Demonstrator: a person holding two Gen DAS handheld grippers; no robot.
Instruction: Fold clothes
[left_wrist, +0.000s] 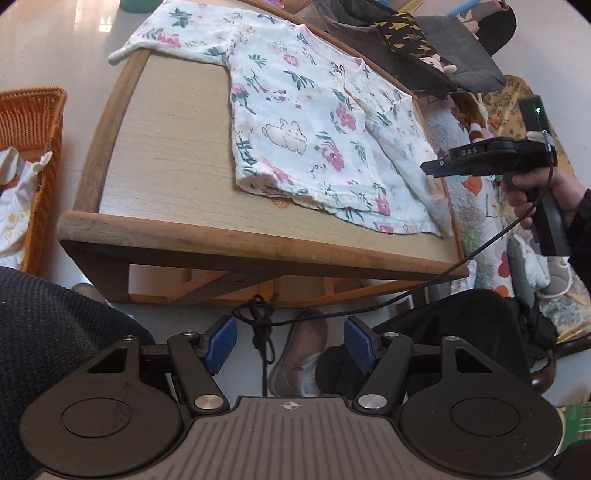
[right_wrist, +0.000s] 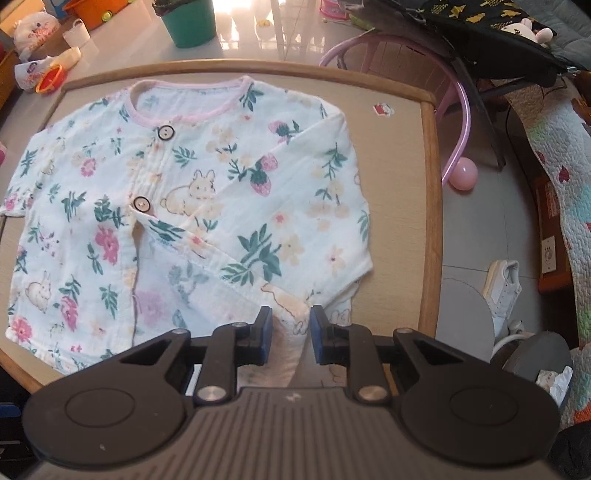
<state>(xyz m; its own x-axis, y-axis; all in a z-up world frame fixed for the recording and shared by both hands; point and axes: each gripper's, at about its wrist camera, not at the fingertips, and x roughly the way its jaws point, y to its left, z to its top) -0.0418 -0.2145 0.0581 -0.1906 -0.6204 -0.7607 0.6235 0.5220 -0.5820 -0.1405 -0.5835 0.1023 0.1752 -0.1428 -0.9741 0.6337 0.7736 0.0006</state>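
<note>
A white floral shirt (right_wrist: 207, 192) with rabbit prints and two buttons lies face up on the low wooden table (right_wrist: 430, 206). One sleeve is folded across its front; the other sleeve (left_wrist: 166, 37) stretches out flat toward the table's far corner. My right gripper (right_wrist: 291, 332) points down at the shirt's bottom edge, jaws narrow, pads pressing a raised fold of the fabric. In the left wrist view a hand holds that right gripper (left_wrist: 430, 168) at the shirt's right side. My left gripper (left_wrist: 290, 345) stands open with nothing between its pads, off the table's near edge, above the floor.
An orange wicker basket (left_wrist: 33, 147) with white clothes stands left of the table. Dark garments (left_wrist: 424, 44) are piled beyond it. A shoe (left_wrist: 299, 354) and a black cable (left_wrist: 461, 266) lie under the near edge. A green bucket (right_wrist: 188, 22), pink ball (right_wrist: 463, 173) and white shoe (right_wrist: 506, 284) sit on the floor.
</note>
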